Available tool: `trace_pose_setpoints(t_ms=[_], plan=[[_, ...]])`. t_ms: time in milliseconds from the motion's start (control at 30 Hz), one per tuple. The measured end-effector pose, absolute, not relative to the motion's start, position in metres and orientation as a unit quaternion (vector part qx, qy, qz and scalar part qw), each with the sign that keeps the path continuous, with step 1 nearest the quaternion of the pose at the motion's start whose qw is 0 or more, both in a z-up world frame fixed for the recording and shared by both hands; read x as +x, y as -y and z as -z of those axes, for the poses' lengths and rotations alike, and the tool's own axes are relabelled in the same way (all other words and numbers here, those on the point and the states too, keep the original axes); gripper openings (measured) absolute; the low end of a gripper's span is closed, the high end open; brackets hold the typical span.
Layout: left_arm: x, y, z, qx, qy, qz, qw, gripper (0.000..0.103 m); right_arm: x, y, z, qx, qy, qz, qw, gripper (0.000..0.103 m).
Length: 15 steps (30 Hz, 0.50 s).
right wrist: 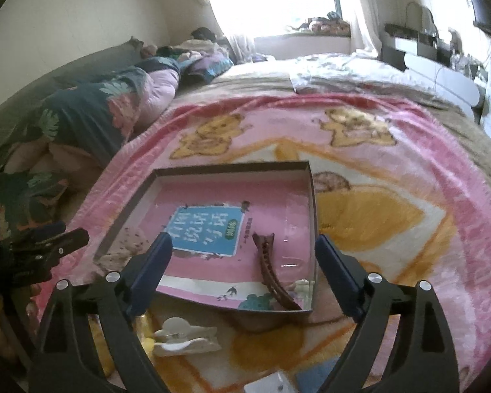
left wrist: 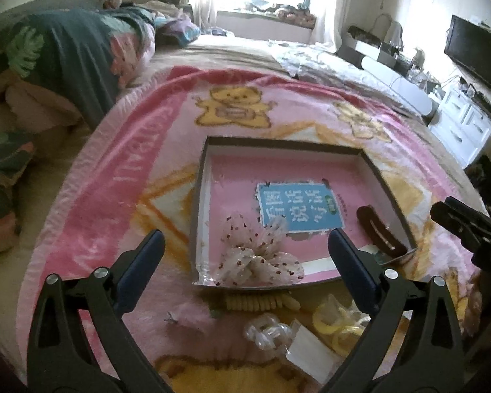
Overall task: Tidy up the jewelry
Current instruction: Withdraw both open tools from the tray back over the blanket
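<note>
Left wrist: both tongs [left wrist: 245, 255] [right wrist: 244, 255] wide apart, empty; bow [left wrist: 258, 258] in box [left wrist: 199, 196] part-hidden in right view.

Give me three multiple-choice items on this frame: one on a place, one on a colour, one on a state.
1. Where does the brown hair clip lie?
A. inside the shallow box
B. on the pillow
C. in a gripper

2. What colour is the label on the box floor?
A. red
B. blue
C. black

3. How does the right gripper stand?
A. shut on the clip
B. shut, empty
C. open, empty

Answers: 1 A, the clip rests on the box floor by its right wall. 2 B, the printed panel is blue. 3 C, the fingers are spread with nothing between them.
</note>
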State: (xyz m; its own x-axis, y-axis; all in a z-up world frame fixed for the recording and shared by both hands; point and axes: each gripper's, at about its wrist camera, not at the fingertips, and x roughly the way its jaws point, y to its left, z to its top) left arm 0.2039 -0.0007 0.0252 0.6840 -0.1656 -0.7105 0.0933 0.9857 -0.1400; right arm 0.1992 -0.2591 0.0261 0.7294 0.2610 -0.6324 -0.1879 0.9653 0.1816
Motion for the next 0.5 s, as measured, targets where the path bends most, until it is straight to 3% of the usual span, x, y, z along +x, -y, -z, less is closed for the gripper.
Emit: trace_pose_setpoints(t_ms=[500], plan=[[0.149,-0.02,-0.066,-0.051,-0.347,0.059,0.935,0.094,0.132,0.255,-0.065,0.052,-0.317,-0.127,0.938,0.092]])
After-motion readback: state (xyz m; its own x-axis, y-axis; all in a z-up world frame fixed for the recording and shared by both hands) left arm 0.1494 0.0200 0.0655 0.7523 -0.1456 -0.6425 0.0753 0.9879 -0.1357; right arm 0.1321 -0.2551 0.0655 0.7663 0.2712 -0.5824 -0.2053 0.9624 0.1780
